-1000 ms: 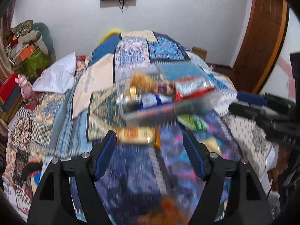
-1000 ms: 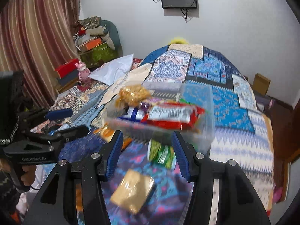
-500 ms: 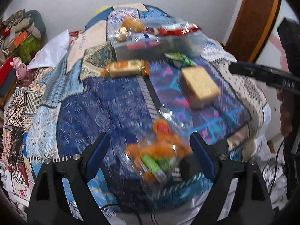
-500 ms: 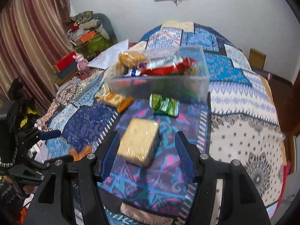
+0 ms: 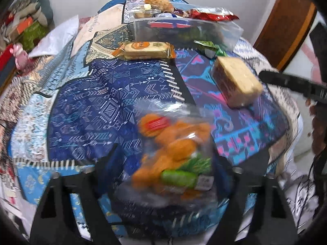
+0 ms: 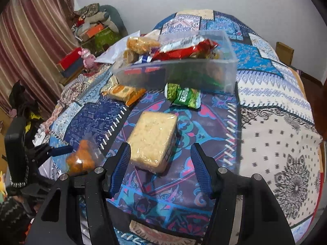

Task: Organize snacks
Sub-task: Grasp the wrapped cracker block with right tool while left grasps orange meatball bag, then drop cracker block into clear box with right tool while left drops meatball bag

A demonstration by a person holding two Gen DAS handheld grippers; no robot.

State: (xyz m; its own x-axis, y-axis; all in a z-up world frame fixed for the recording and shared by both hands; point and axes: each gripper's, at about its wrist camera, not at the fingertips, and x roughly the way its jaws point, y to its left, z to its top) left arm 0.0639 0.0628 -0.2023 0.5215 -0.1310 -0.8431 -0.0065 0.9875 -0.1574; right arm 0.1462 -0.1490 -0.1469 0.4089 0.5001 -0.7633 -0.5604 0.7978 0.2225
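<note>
snack bag (image 5: 173,153): clear bag of orange snacks, lower centre of the left view, larger than a second ago
left gripper (image 5: 163,163): jaws closing around the bag, contact blurred
right gripper (image 6: 160,163): jaws open, cracker block (image 6: 153,138) now between them
container (image 6: 229,65): higher in frame, on the bed (image 6: 276,132)

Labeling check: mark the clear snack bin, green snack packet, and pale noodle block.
clear snack bin (image 6: 229,69), right wrist view, front right wall
green snack packet (image 6: 184,97), right wrist view, middle of wrapper
pale noodle block (image 6: 153,136), right wrist view, top face
</note>
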